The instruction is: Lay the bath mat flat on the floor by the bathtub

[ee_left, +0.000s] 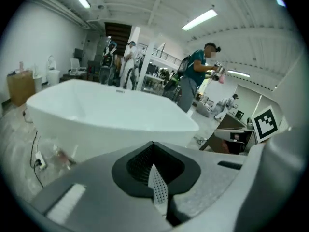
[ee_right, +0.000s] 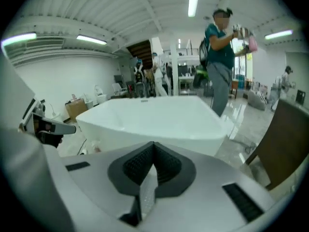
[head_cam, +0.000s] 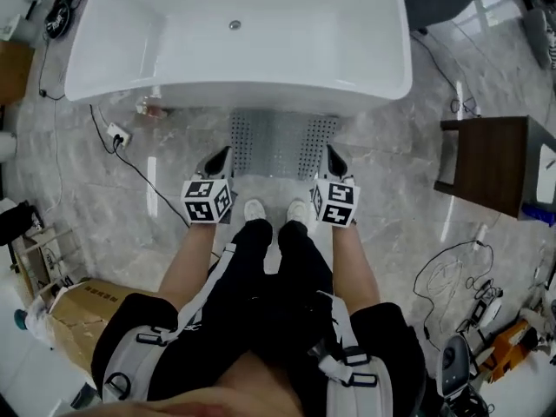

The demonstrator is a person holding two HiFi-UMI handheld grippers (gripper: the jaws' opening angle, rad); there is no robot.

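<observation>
A grey perforated bath mat [head_cam: 282, 142] stretches over the marble floor from the foot of the white bathtub [head_cam: 234, 37] back to my two grippers. My left gripper [head_cam: 217, 160] is shut on the mat's near left corner. My right gripper [head_cam: 335, 158] is shut on its near right corner. In the left gripper view a thin dotted edge of the mat [ee_left: 158, 190] stands pinched in the left gripper [ee_left: 153, 164]. The right gripper view shows the mat's pale strip [ee_right: 147, 193] clamped the same way in the right gripper [ee_right: 154, 166]. Both look toward the tub [ee_left: 106, 112] [ee_right: 154, 117].
The person's white shoes [head_cam: 276, 211] stand just behind the mat. A dark wooden cabinet [head_cam: 491, 163] is at the right, with loose cables [head_cam: 452, 276] near it. A power strip and cord [head_cam: 117, 135] lie at the left, a cardboard box [head_cam: 78, 315] behind. People [ee_left: 193, 76] stand beyond the tub.
</observation>
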